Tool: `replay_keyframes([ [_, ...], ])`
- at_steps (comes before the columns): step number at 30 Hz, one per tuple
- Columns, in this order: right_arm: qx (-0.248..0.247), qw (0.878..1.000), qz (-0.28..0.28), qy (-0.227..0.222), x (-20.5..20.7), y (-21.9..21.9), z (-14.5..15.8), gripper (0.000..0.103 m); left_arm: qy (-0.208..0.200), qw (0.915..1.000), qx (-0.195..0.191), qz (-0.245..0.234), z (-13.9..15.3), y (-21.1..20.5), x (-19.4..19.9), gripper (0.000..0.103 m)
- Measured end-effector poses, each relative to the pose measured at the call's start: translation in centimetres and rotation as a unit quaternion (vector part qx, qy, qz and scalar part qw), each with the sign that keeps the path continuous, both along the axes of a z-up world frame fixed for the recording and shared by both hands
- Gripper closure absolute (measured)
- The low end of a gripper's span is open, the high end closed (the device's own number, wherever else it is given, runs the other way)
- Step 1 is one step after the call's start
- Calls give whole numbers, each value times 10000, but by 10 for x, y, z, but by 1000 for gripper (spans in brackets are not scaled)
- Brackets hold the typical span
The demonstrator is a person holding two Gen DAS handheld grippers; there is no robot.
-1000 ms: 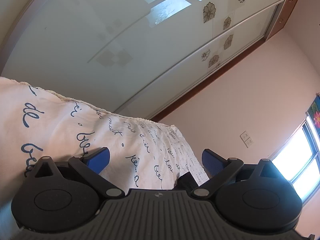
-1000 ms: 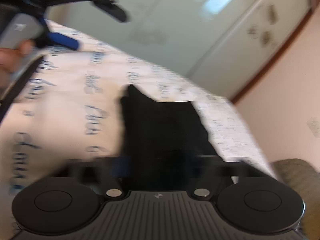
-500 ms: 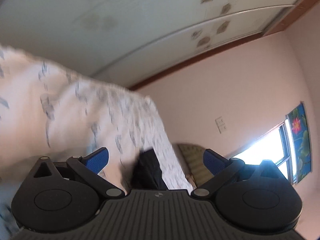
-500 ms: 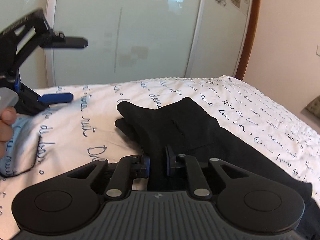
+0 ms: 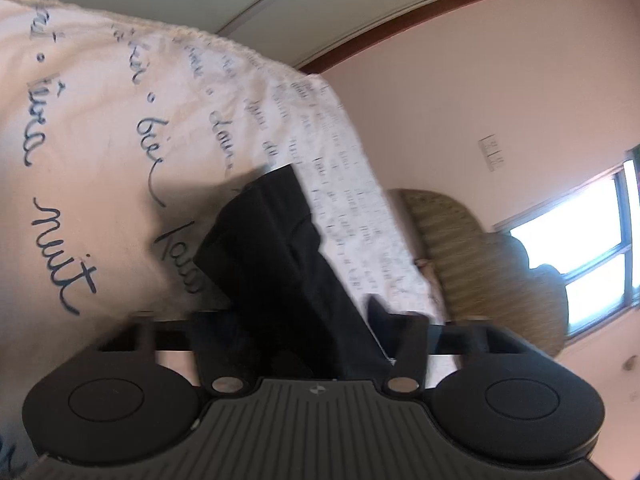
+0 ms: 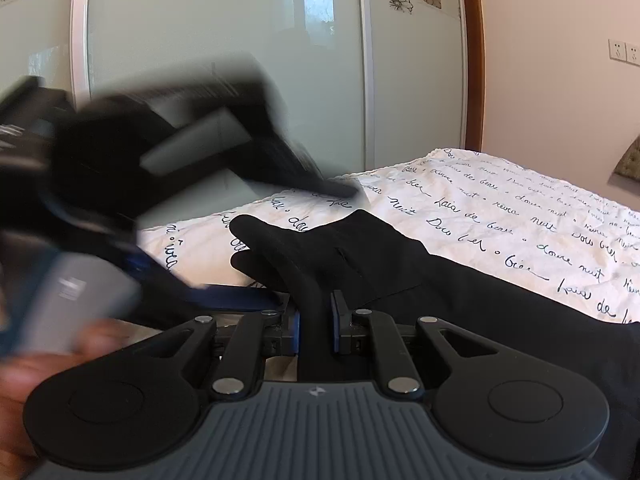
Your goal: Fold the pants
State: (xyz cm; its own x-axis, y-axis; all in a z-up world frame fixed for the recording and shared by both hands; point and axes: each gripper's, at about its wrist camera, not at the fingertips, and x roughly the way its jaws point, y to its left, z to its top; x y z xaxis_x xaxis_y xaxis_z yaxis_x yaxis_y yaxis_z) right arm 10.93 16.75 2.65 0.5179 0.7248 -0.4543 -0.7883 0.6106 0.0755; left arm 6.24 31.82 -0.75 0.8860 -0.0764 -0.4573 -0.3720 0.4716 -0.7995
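a bed under a white script-printed sheet (image 6: 500, 216) carries the black pants (image 6: 360, 256), long axis running forward and right. right gripper (image 6: 314, 320) pinches the near edge; left gripper (image 5: 304, 320), just beside it, is closing around the cloth.

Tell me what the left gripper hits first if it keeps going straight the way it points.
The black pants. The left gripper has its fingers closing with that dark fabric already between them, so it would likely push into the cloth, then the printed bedsheet beneath; depth is blurred.
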Motion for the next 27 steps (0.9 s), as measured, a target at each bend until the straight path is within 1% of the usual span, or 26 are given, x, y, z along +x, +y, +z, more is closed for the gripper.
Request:
replay_keyframes([
  [1,7,9999,21,139,2,-2,-1,90,156,9999,15,57,-8,2,5,73],
  [2,11,9994,84,329,4,-6,-2,87,281,9995,36,107,-15,3,7,75],
  [3,21,9987,144,495,5,-12,-2,78,295,9995,69,115,-20,3,8,78],
  [4,57,9981,165,588,4,-20,-3,74,261,9995,164,113,-21,3,7,79],
  [5,150,9977,146,644,4,-30,-3,65,250,9992,283,98,-20,2,7,80],
  [6,320,9966,101,746,6,-42,-3,54,256,9988,397,86,-20,0,8,80],
  [7,546,9941,28,933,11,-55,-3,47,277,9982,520,83,-18,-3,9,80],
  [8,826,9891,-100,1212,20,-69,-3,36,318,9973,659,76,-16,-5,11,81],
  [9,1167,9802,-247,1578,31,-84,-4,35,373,9952,898,50,-11,-11,13,81],
  [10,1551,9669,-372,1993,43,-100,-7,35,431,9906,1298,-11,-3,-18,16,82],
  [11,1985,9483,-482,2430,54,-117,-11,35,487,9816,1843,-78,6,-28,19,85],
  [12,2449,9249,-565,2853,65,-134,-16,33,474,9667,2507,-178,16,-44,20,87],
  [13,2848,9017,-637,3190,73,-150,-21,33,401,9478,3151,-285,26,-62,21,89],
  [14,3179,8816,-697,3418,79,-164,-26,33,279,9246,3777,-406,34,-81,21,89],
  [15,3462,8648,-752,3559,84,-177,-29,33,61,8970,4380,-598,41,-104,18,89],
  [16,3662,8530,-814,3628,87,-188,-31,33,-158,8716,4827,-836,46,-125,15,89],
  [17,3810,8445,-879,3659,89,-199,-33,31,-345,8463,5197,-1123,48,-145,12,89],
  [18,3907,8389,-933,3674,91,-206,-34,27,-494,8179,5537,-1485,46,-166,10,89],
  [20,4085,8277,-1000,3716,93,-221,-37,25,-661,7652,6040,-2125,34,-205,6,88],
  [21,4179,8200,-1006,3780,93,-226,-41,25,-691,7455,6170,-2422,25,-220,6,88],
  [22,4257,8107,-1006,3892,95,-230,-46,24,-682,7323,6208,-2716,16,-233,5,85],
  [23,4221,8048,-1090,4029,97,-232,-51,18,-617,7190,6281,-2911,7,-243,6,83],
  [24,4081,8043,-1262,4130,100,-235,-56,13,-544,6999,6481,-2951,1,-252,6,84],
  [25,4067,8058,-1232,4124,101,-236,-60,13,-512,6896,6591,-2957,-1,-255,5,84],
  [26,4128,8056,-1173,4085,103,-237,-61,13,-503,6927,6535,-3009,0,-253,6,83],
  [27,4155,8038,-1167,4094,103,-237,-61,13,-508,7001,6421,-3084,2,-249,7,83],
])
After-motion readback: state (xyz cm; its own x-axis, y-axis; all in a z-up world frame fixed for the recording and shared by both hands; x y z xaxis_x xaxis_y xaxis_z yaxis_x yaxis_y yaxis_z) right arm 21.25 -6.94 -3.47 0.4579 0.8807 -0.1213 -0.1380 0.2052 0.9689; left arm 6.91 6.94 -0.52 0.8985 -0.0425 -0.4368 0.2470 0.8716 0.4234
